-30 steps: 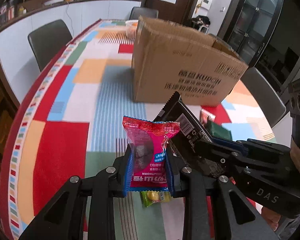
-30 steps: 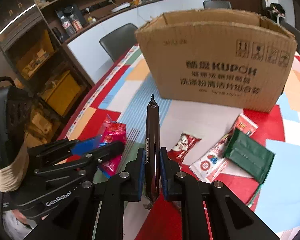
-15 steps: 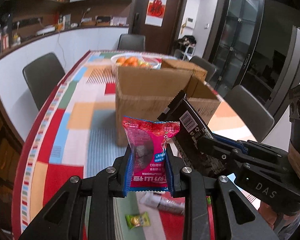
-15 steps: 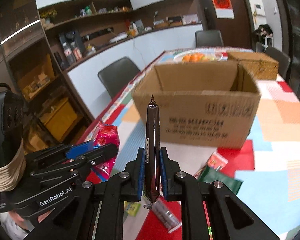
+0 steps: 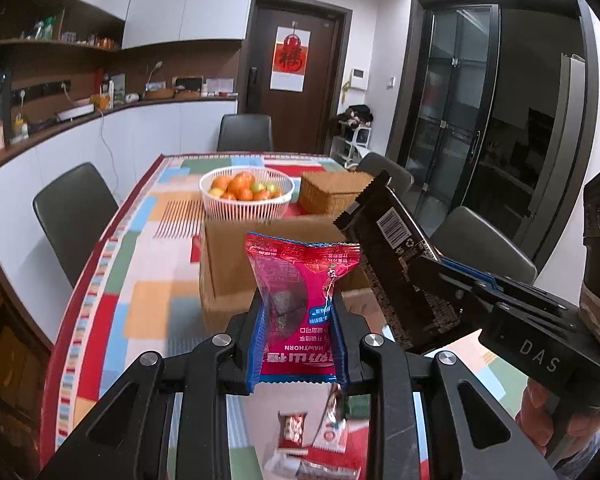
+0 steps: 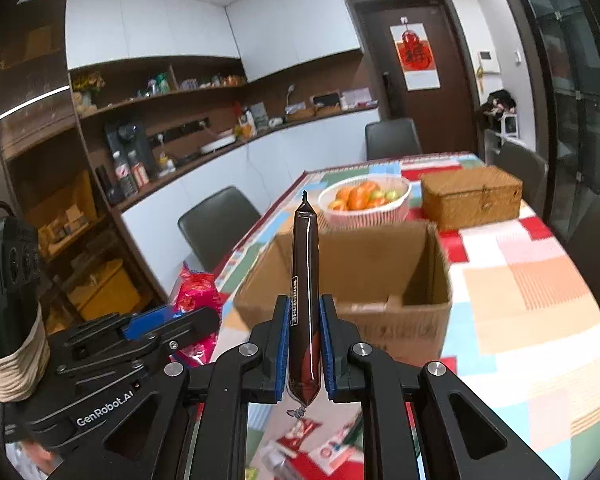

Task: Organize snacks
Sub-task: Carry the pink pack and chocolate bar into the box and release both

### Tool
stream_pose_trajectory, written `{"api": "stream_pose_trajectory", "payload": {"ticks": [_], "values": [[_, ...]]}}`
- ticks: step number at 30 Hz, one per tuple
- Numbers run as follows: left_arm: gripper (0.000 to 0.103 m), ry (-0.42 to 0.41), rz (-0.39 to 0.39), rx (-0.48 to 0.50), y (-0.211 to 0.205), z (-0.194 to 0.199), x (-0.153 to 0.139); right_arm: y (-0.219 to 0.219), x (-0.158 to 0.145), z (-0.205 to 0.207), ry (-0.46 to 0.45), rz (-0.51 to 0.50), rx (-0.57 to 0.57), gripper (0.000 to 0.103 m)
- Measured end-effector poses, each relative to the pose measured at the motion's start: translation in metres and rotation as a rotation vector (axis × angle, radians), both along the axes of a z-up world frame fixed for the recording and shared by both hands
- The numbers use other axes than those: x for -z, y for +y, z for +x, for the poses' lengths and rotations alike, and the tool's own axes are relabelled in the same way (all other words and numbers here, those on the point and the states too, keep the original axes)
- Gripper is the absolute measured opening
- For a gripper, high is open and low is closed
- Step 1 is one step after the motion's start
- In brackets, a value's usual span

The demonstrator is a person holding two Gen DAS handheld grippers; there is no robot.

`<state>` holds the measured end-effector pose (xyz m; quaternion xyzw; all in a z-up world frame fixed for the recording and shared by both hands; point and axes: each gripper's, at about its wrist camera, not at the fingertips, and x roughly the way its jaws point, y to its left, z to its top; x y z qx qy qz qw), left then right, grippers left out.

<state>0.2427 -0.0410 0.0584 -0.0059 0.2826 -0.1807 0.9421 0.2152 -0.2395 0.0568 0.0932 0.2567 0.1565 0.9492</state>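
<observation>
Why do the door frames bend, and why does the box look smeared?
Left wrist view: the fisheye lens bows the glass doors near the edge, and the cardboard box is smeared, while the gripped pink snack packet stays sharp. Right wrist view: the same curving, the wicker box blurred, the dark snack stick crisp.

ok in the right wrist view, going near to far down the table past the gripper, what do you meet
right gripper shut on the dark snack stick → open cardboard box → white fruit basket → dark chair at the far end

Both wrist fisheyes look forward along their fingers from above the table, sharing the open brown cardboard box (image 5: 236,264) (image 6: 364,276).
</observation>
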Motion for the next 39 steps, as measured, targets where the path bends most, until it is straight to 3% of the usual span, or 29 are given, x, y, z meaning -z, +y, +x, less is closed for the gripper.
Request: {"api": "stream_pose_trajectory", "payload": {"ticks": [12, 20, 30, 31, 35, 37, 39], "values": [[0.028, -0.024, 0.022, -0.001, -0.014, 0.048, -0.022, -0.017, -0.026, 0.045, -0.032, 0.005, 0.033, 0.015], [0.028, 0.075, 0.024, 0.005, -0.021, 0.096, -0.013, -0.022, -0.026, 0.084, 0.0, -0.033, 0.065, 0.015], [0.029, 0.19, 0.06, -0.031, -0.03, 0.139, 0.015, -0.024, -0.002, 0.123, 0.095, -0.066, 0.104, 0.015], [0.03, 0.197, 0.066, -0.031, -0.03, 0.143, 0.018, -0.024, 0.002, 0.126, 0.107, -0.074, 0.106, 0.015], [0.052, 0.205, 0.078, -0.048, -0.028, 0.139, 0.021, -0.023, 0.012, 0.136, 0.15, -0.084, 0.111, 0.019], [0.053, 0.195, 0.082, -0.056, -0.025, 0.132, 0.019, -0.021, 0.014, 0.133, 0.157, -0.099, 0.109, 0.036], [0.054, 0.173, 0.084, -0.057, -0.021, 0.12, 0.015, -0.018, 0.012, 0.123, 0.115, -0.138, 0.124, 0.036]]}}
